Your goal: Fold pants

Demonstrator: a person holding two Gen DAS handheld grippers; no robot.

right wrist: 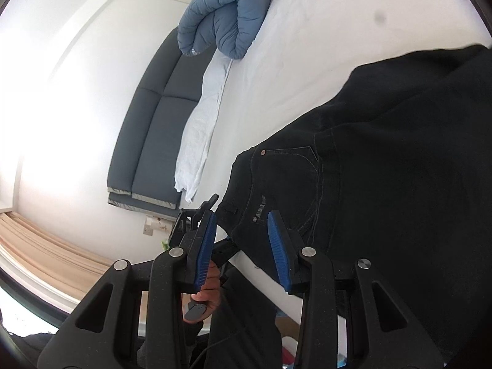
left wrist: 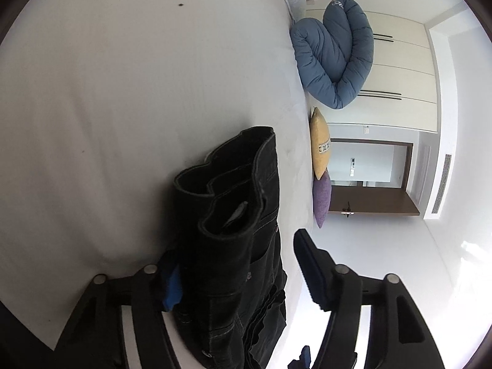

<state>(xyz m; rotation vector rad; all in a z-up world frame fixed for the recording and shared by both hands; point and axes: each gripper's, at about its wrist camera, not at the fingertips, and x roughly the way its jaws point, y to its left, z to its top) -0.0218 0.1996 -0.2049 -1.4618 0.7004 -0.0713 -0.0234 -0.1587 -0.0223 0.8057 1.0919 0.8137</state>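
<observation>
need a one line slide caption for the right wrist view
Open right claw poised at the waistband of black jeans spread on a white bed, blue duvet rolled at the far edge.

Pants (right wrist: 384,160) on bed (right wrist: 307,30), duvet (right wrist: 224,18) beyond.

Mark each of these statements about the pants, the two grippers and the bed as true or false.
1. The pants are black. True.
2. The right gripper is clamped shut on the pants. False: its jaws stand apart, with no fabric pinched.
3. The left gripper has its jaws open with pants fabric between them. True.
4. A red blanket lies on the bed. False: the rolled blanket is blue.
5. A yellow pillow sits beside a purple pillow. True.
</observation>
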